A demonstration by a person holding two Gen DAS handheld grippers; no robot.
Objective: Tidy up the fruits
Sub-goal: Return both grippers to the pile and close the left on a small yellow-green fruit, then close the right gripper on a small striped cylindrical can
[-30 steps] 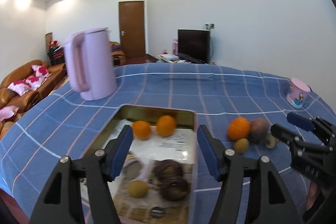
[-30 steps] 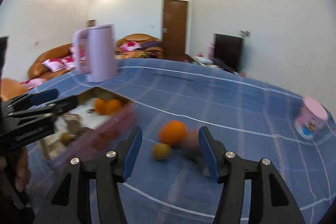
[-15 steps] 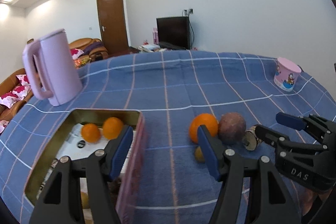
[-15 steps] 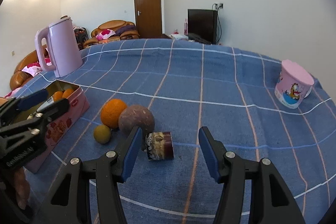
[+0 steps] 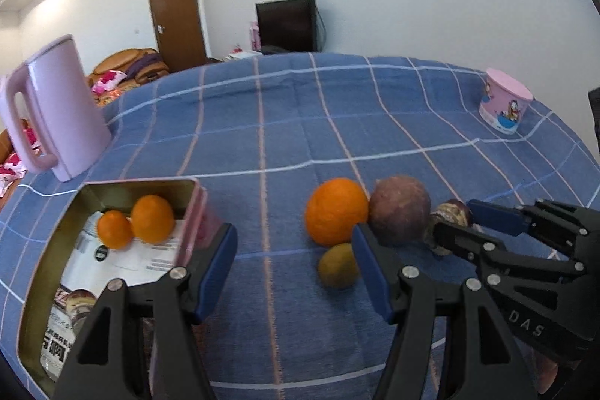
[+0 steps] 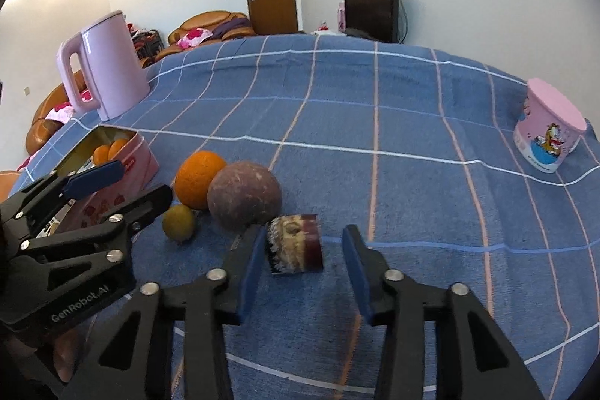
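Note:
On the blue checked cloth lie an orange [image 5: 335, 210], a round purple fruit [image 5: 399, 208], a small yellow-green fruit [image 5: 337, 265] and a cut fruit piece with a purple rind [image 6: 294, 244]. My right gripper [image 6: 300, 268] straddles the cut piece and its jaws are closing. The left pad is at the piece, while a gap shows on the right side. My left gripper [image 5: 292, 268] is open and holds nothing. It hovers between the tin box [image 5: 138, 184] and the loose fruit, with the small fruit just ahead of its right finger. Two small oranges [image 5: 153, 218] lie in the tin.
A pink kettle [image 5: 56, 107] stands behind the tin at the far left. At the right edge of the table stands a pink cartoon cup [image 6: 547, 137]. The two grippers are close side by side. Paper packets line the tin's floor.
The left gripper swung right, from over the tin toward the loose fruit. The right gripper came down onto the cut piece and its jaws narrowed around it.

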